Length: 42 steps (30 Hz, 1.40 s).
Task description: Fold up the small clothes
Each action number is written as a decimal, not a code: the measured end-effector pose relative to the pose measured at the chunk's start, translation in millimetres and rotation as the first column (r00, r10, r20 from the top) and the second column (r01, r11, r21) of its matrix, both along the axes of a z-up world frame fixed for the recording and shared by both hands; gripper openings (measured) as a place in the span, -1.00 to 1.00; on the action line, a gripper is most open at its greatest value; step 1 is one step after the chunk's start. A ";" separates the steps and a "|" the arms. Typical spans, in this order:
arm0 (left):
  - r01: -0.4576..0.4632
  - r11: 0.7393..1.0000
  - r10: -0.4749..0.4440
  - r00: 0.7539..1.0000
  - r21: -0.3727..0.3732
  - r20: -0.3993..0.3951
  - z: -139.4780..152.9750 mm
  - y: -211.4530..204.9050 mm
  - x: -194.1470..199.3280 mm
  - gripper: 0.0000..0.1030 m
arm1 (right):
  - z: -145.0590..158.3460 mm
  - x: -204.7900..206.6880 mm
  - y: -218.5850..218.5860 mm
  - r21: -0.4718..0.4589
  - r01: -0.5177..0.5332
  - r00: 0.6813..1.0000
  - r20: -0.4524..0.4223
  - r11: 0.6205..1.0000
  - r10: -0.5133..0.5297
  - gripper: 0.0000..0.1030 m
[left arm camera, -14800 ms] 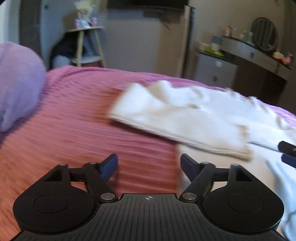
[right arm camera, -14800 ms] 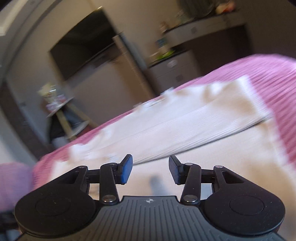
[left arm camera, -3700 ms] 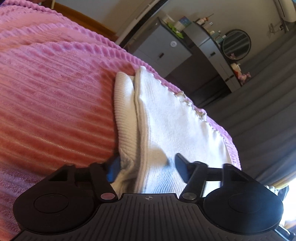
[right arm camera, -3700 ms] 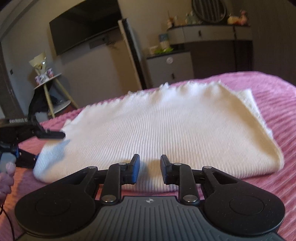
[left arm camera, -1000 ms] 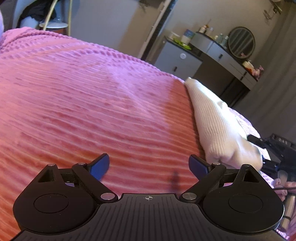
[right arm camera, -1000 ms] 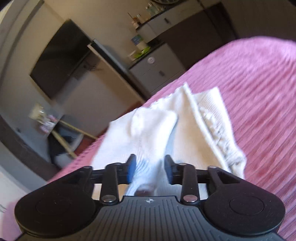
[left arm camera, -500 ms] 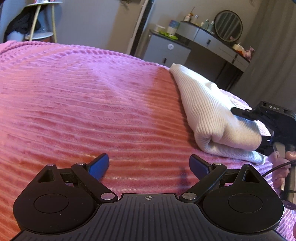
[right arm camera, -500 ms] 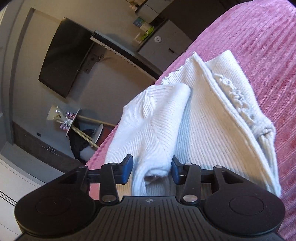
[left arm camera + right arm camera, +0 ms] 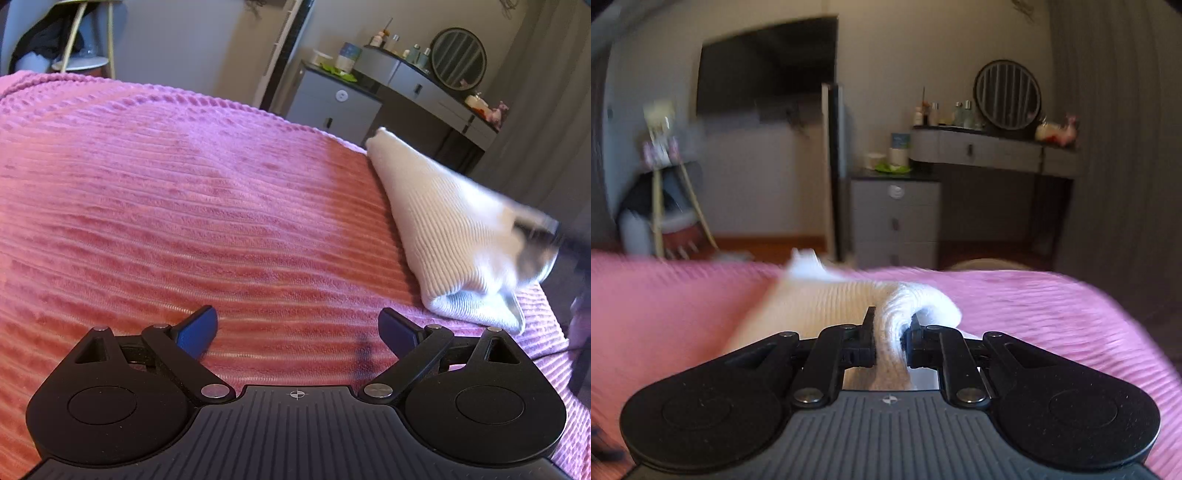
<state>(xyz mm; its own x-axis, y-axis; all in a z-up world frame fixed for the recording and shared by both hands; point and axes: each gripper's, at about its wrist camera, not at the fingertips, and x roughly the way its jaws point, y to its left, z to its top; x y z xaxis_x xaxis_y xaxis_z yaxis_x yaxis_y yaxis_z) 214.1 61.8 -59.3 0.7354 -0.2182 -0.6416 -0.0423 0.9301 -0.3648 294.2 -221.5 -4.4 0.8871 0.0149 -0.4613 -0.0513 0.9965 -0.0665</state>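
Observation:
A folded white knit garment (image 9: 443, 236) lies on the pink ribbed bedspread (image 9: 184, 206), at the right in the left wrist view. My left gripper (image 9: 297, 332) is open and empty, low over the bedspread to the left of the garment. My right gripper (image 9: 889, 339) is shut on a thick fold of the white garment (image 9: 894, 325), which bulges between its fingers. The right gripper shows as a dark blur (image 9: 543, 240) at the garment's near right corner in the left wrist view.
Beyond the bed stand a grey drawer unit (image 9: 895, 218), a dressing table with a round mirror (image 9: 1006, 96), a wall TV (image 9: 764, 62) and a small wooden side table (image 9: 665, 173). A grey curtain (image 9: 1126, 147) hangs at the right.
My right gripper has closed on the garment's folded edge and swung level, blurring its view. The garment's near corner is lifted. My left gripper stays open and has barely moved.

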 end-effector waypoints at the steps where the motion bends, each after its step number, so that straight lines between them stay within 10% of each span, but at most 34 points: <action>1: 0.002 1.000 -0.002 1.000 0.003 0.000 -0.4 0.0 0.1 0.90 | -13.3 6.0 -4.6 -0.009 0.002 0.998 -0.069 1.000 -0.003 -0.73; 8: 0.003 1.000 -0.003 1.000 0.011 0.000 -0.7 -2.4 0.5 0.92 | -25.3 6.1 -46.8 0.340 0.052 0.986 -0.166 0.939 0.005 -0.48; 16: 0.015 0.997 -0.015 1.000 0.073 0.009 -1.6 -13.1 -0.5 0.95 | -32.8 37.6 -51.7 0.467 0.081 0.980 -0.201 0.881 0.016 -0.36; 20: 0.014 0.999 -0.016 0.999 0.037 0.043 5.8 -9.4 -1.8 0.95 | -16.0 25.2 -40.5 0.376 -0.035 0.997 -0.057 0.926 0.060 -0.76; 25: 0.074 0.994 -0.068 0.995 -0.081 0.073 27.6 -12.3 21.5 0.95 | -39.4 21.3 -45.1 0.222 0.023 0.987 -0.158 0.975 0.013 -0.50; 33: 0.267 0.943 -0.248 0.962 -0.200 0.115 56.5 -42.9 93.1 0.96 | -35.2 -17.4 -85.9 0.451 0.042 0.990 -0.138 0.891 0.023 -0.29; 36: 0.267 0.921 -0.252 0.964 -0.284 0.086 44.5 -58.3 122.2 0.96 | -44.4 -20.1 -71.4 0.332 -0.006 0.980 -0.184 0.943 0.071 -0.31; 42: 0.270 0.950 -0.286 0.954 -0.155 -0.093 -4.7 -87.7 149.5 0.97 | -68.8 -18.1 -90.0 0.341 -0.024 0.971 -0.216 0.940 0.103 -0.23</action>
